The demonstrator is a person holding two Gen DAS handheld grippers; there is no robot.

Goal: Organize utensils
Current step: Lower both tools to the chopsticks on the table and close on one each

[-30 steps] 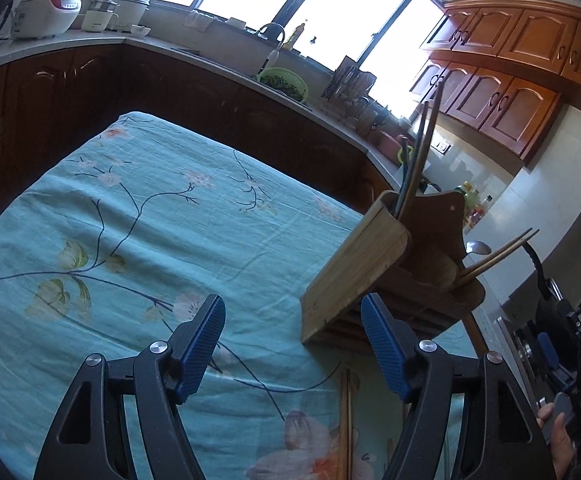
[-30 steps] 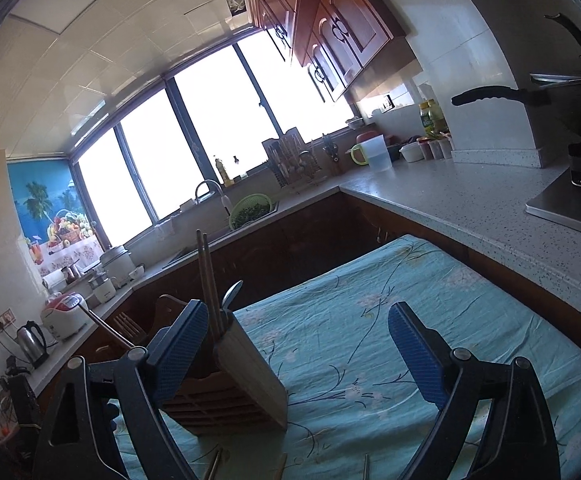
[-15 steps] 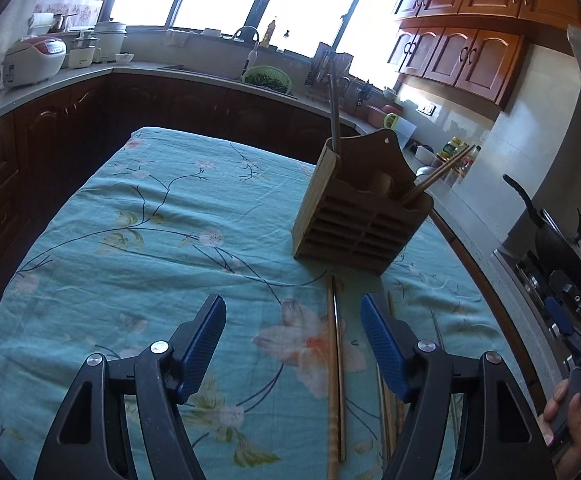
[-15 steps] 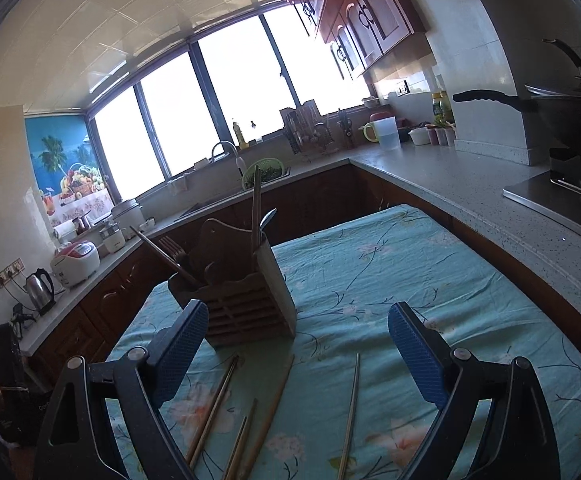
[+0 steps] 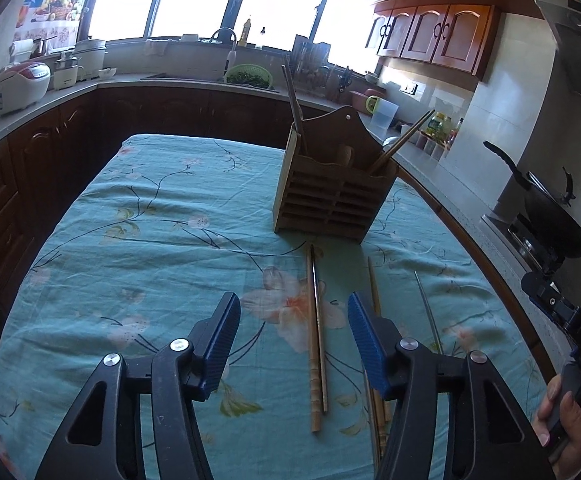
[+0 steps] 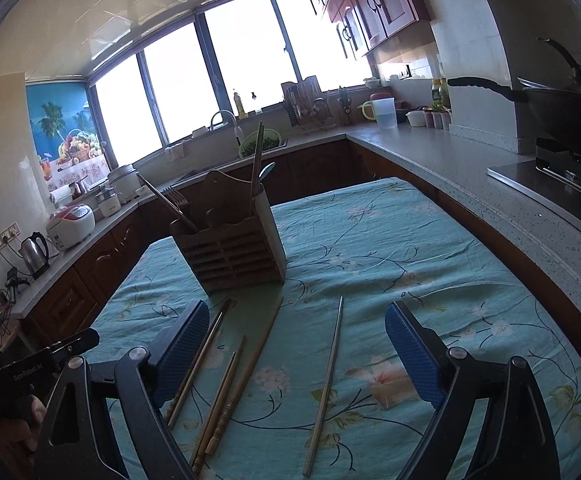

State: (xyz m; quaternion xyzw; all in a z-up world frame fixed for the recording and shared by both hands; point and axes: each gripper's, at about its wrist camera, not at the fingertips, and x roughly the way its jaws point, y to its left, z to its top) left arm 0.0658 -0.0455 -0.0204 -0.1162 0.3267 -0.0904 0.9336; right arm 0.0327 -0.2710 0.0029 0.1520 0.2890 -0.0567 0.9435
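A wooden utensil holder stands upright on the table, with chopsticks, a fork and a spoon in it; it also shows in the right wrist view. Several chopsticks lie loose on the cloth in front of it: a wooden and metal pair, more wooden ones and a single metal chopstick. My left gripper is open and empty, above the near end of the pair. My right gripper is open and empty, above the loose chopsticks.
The table wears a teal floral cloth. Counters ring it, with a rice cooker, a kettle, a sink with a green colander and a wok on the stove at right.
Both grippers have pulled back and tilted down from the holder. The holder now looks farther off and the loose chopsticks on the cloth have come into view. Both stay open.
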